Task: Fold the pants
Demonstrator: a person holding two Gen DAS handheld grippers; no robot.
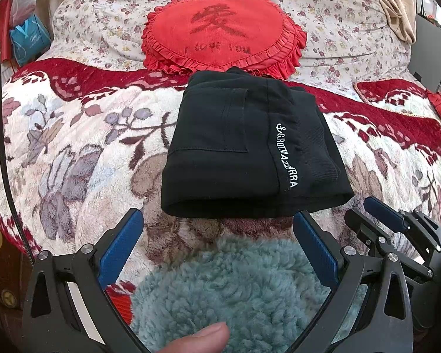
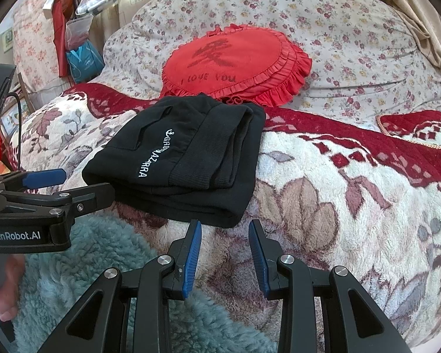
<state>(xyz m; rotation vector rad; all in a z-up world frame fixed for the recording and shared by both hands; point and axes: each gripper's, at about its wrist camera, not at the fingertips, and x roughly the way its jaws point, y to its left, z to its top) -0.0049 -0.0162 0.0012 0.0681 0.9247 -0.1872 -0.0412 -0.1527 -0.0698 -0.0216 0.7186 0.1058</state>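
Your black pants [image 1: 250,150] lie folded into a compact rectangle on the floral blanket [image 1: 82,153] that covers the bed, near its middle. The white embroidered lettering faces up, and the far edge just touches the red heart-shaped cushion [image 1: 220,29]. That cushion leans on the flowered pillows toward the head of the bed.

Your left gripper [image 1: 217,229] hovers just short of the bundle's near folded edge. Its blue pads stand wide apart with nothing between them. Your right gripper [image 2: 225,244] sits just beside the bundle's near right corner. Its pads are parted by a narrower gap and are likewise empty. Neither tool touches the cloth, so the fold looks finished and you appear to have backed both tools off to leave the stack undisturbed.

The pocket and waistband sit on top, which suggests the legs were tucked underneath to keep the bundle flat.

As for containers, a blue gift bag [image 1: 29,41] and a clear plastic bag [image 2: 79,29] hang beyond the bed's far left corner. What they hold cannot be made out.

A teal fleece sleeve [image 1: 235,294] fills the foreground under both tools.
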